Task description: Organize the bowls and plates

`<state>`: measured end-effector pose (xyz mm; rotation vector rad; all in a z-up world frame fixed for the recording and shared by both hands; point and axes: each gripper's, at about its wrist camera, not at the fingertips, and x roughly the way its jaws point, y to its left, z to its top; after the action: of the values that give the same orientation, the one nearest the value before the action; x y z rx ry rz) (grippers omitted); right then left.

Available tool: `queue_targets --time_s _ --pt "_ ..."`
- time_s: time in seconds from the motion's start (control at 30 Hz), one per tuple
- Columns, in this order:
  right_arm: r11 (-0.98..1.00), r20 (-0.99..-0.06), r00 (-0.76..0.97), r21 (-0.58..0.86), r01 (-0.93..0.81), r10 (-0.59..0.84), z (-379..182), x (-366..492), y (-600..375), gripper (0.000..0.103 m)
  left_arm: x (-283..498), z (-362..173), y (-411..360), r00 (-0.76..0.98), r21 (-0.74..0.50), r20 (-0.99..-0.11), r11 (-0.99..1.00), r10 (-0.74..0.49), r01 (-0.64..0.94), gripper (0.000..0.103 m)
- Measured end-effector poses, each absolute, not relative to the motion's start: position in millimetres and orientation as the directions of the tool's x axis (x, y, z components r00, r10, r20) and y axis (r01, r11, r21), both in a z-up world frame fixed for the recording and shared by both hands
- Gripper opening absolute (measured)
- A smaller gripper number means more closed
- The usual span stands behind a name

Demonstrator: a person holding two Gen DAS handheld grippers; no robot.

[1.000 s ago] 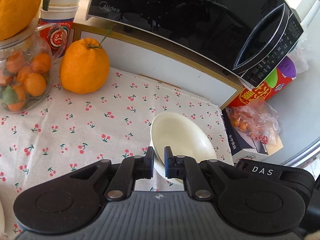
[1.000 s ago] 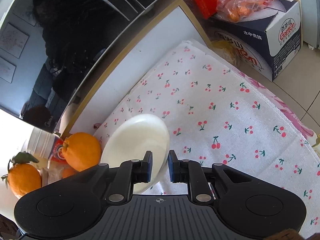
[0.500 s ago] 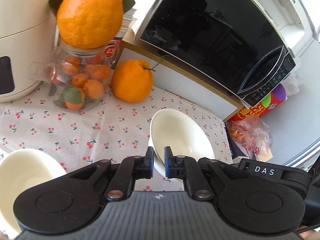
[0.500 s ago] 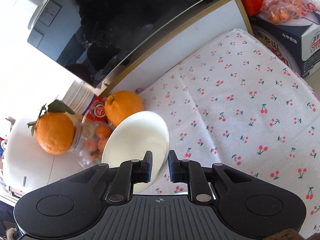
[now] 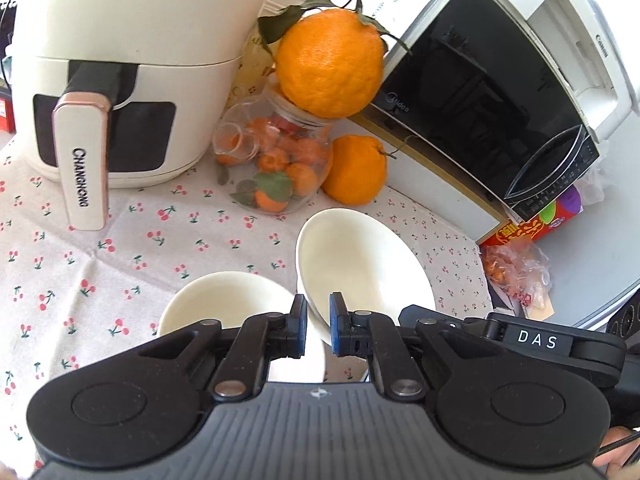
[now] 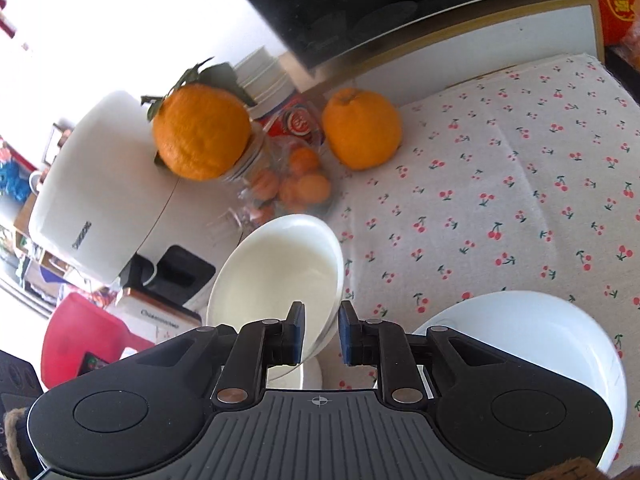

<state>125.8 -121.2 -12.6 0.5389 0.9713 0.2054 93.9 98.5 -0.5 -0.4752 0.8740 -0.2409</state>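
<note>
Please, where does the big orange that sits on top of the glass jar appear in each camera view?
Left wrist: the big orange is top centre, on the glass jar, right of the white air fryer.
Right wrist: the orange is upper left, on the same jar.
Shared landmark: the second orange on the cherry tablecloth.

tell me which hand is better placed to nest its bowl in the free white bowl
Left. Its tongs grip a bowl right beside the free bowl. The right tongs hold theirs tilted, further over.
</note>
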Motion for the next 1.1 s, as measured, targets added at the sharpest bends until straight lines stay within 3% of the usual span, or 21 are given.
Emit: queue_targets --time_s 0.4,0.6,0.73,0.83,0.9,1.1 --pt "0.907 -0.776 0.497 0.419 -0.053 0.387 -25 121 -67 0.019 74 -12 124 0.562 -0.368 -0.755 0.928 -0.338 0.064 0.015" --pt "0.926 -0.801 0.477 0.37 -0.082 0.362 -32 118 -55 0.02 66 -14 134 0.543 -0.363 -0.765 0.928 -0.347 0.082 0.017" --pt "0.939 -0.802 0.494 0.326 -0.109 0.336 -31 115 -51 0.021 60 -15 133 0.567 -0.3 -0.763 0.947 -0.309 0.112 0.027" --pt "0.945 -0.796 0.514 0.309 -0.112 0.321 -29 114 -54 0.037 56 -14 133 0.592 -0.26 -0.749 0.953 -0.299 0.152 0.037" --pt "0.942 -0.791 0.519 0.321 -0.1 0.325 -28 115 -58 0.047 53 -14 134 0.604 -0.238 -0.742 0.956 -0.292 0.17 0.056" --pt "0.933 -0.789 0.513 0.353 -0.069 0.337 -32 120 -67 0.06 50 -18 131 0.611 -0.209 -0.724 0.946 -0.32 0.249 0.081"
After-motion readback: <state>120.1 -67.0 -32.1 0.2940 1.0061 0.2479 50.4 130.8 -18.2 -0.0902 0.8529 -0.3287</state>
